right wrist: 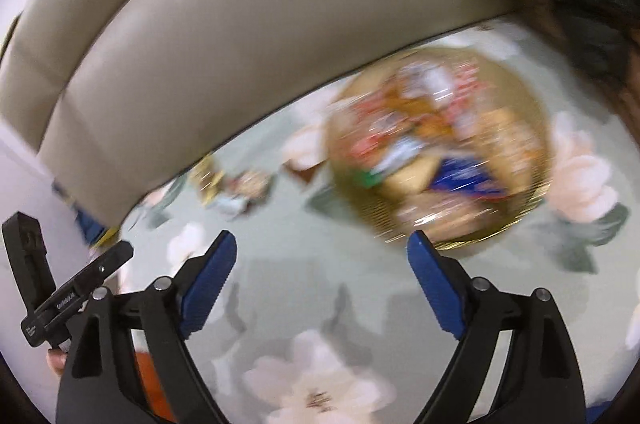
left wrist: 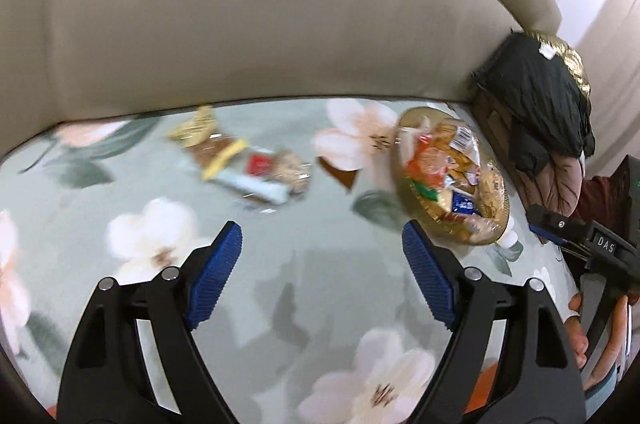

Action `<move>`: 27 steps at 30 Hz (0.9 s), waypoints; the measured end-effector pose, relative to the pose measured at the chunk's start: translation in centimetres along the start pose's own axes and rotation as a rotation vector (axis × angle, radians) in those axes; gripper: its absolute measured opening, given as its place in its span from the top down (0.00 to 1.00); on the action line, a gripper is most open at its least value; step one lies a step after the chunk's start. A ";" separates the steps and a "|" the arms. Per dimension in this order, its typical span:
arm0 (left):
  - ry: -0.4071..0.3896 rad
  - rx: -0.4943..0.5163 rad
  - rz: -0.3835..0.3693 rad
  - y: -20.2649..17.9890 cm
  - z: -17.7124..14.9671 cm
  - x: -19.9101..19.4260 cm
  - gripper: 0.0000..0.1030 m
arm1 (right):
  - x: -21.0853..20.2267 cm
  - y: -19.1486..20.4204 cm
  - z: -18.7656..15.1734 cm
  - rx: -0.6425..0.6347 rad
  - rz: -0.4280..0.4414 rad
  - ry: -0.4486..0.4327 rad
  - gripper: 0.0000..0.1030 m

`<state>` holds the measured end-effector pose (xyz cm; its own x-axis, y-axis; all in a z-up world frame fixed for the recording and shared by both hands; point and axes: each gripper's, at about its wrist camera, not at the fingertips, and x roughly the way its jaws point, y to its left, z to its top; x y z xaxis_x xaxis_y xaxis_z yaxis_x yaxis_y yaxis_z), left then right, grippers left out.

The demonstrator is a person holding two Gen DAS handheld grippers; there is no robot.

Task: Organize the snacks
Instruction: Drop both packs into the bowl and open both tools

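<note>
A pale green sheet printed with big white-and-pink flowers (left wrist: 304, 264) covers the bed, and a padded beige headboard (left wrist: 260, 7) curves up behind it. Near the headboard's right end sits a round gold tray (left wrist: 494, 224) heaped with wrapped snacks, its rim just beyond the right finger of the left hand-held gripper (left wrist: 322, 244). That gripper hangs over bare sheet with its blue-padded fingers (left wrist: 218, 274) spread wide, nothing between them. To the left of the tray, well apart from it, a small cluster of loose snack packets (left wrist: 244, 163) lies on the sheet close to the headboard. A dark garment (left wrist: 536, 95) is draped over something at the right edge. The right hand-held gripper (right wrist: 320, 248) is likewise spread and empty, the tray blurred ahead of its right finger. A hand (left wrist: 600, 336) grips its handle at the far right.
</note>
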<state>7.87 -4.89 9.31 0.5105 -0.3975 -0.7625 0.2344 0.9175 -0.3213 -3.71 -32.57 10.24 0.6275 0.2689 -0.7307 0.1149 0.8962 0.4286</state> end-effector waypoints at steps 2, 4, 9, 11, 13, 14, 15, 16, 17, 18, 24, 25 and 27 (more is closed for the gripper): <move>-0.017 -0.030 0.022 1.9 -1.2 -1.9 0.19 | 1.8 2.2 -1.7 -0.044 0.015 0.035 0.14; -0.028 -0.059 0.059 3.7 -2.5 -3.0 0.18 | 3.7 4.0 -3.5 -0.082 0.025 0.070 0.14; 0.004 -0.160 0.107 7.7 -5.8 -2.2 0.19 | 7.5 6.4 -7.4 -0.183 -0.009 0.125 0.14; 0.016 -0.190 0.110 8.7 -6.7 -1.5 0.19 | 8.2 6.4 -8.1 -0.199 -0.037 0.139 0.14; 0.030 -0.216 0.118 9.6 -7.4 -0.8 0.19 | 8.6 6.3 -8.1 -0.203 -0.038 0.146 0.14; 0.035 -0.220 0.121 9.8 -7.7 -0.4 0.19 | 8.7 6.3 -8.1 -0.204 -0.044 0.137 0.12; 0.041 -0.226 0.124 10.2 -8.0 0.0 0.19 | 8.8 6.3 -8.1 -0.203 -0.050 0.131 0.09; 0.048 -0.228 0.128 10.4 -8.2 0.3 0.19 | 9.0 6.2 -8.1 -0.200 -0.055 0.131 0.09; 0.055 -0.230 0.132 10.6 -8.4 0.6 0.19 | 9.2 6.0 -8.3 -0.200 -0.066 0.139 0.09; 0.061 -0.230 0.136 10.8 -8.6 0.9 0.19 | 9.5 6.0 -8.4 -0.202 -0.075 0.148 0.09; 0.089 -0.230 0.148 11.2 -9.2 2.2 0.19 | 10.2 6.5 -8.6 -0.241 -0.093 0.163 0.09; 0.089 -0.224 0.149 11.1 -9.2 2.3 0.19 | 10.3 6.5 -8.7 -0.247 -0.092 0.165 0.09; 0.093 -0.216 0.153 10.8 -9.2 2.5 0.19 | 10.5 6.7 -8.8 -0.258 -0.096 0.167 0.09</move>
<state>4.03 4.18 -1.23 0.4464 -0.2602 -0.8562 -0.0261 0.9526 -0.3031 -3.17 -20.63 0.77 0.4856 0.2144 -0.8475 -0.0449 0.9743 0.2207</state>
